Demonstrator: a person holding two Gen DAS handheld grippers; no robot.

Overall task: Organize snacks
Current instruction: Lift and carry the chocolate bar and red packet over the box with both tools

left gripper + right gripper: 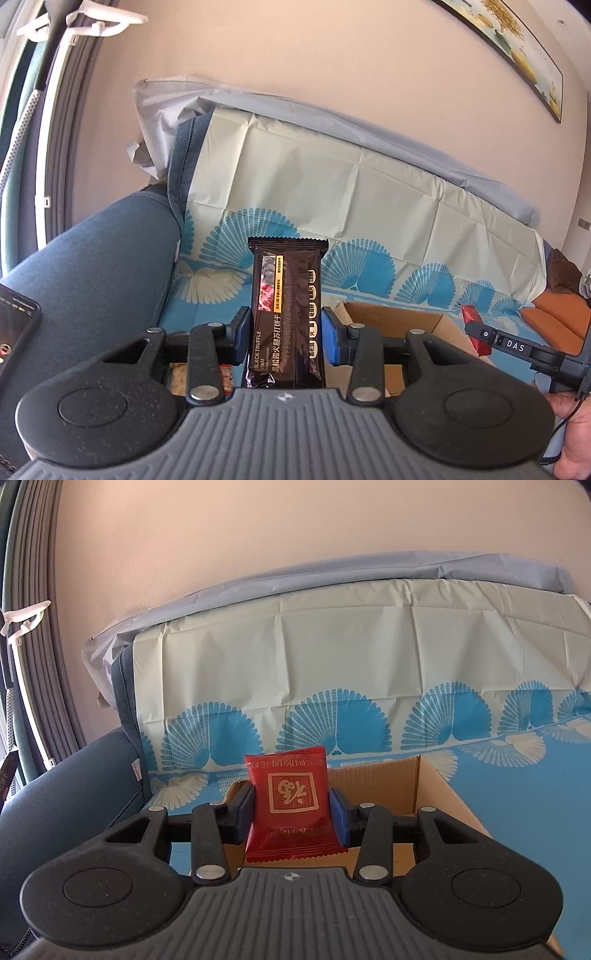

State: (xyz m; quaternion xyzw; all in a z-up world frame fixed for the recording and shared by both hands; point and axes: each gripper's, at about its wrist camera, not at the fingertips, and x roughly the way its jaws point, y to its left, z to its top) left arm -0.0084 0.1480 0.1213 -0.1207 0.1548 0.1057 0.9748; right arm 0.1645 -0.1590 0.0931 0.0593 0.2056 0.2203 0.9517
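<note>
My left gripper (287,334) is shut on a dark brown cracker packet (286,295) marked "Black Truffle Ham", held upright above the sofa. My right gripper (291,806) is shut on a small red snack packet (291,805) with a white square emblem, held over an open cardboard box (424,786). In the left wrist view the box (399,321) lies just right of the cracker packet, and the right gripper (474,334) shows at the far right with the red packet (472,321) in it.
A sofa with a cream and blue fan-patterned cover (332,192) fills the background, with its blue armrest (103,266) at left. A phone (14,325) lies on the armrest. More snack packets (201,373) show below the left gripper. Orange cushions (557,317) lie at far right.
</note>
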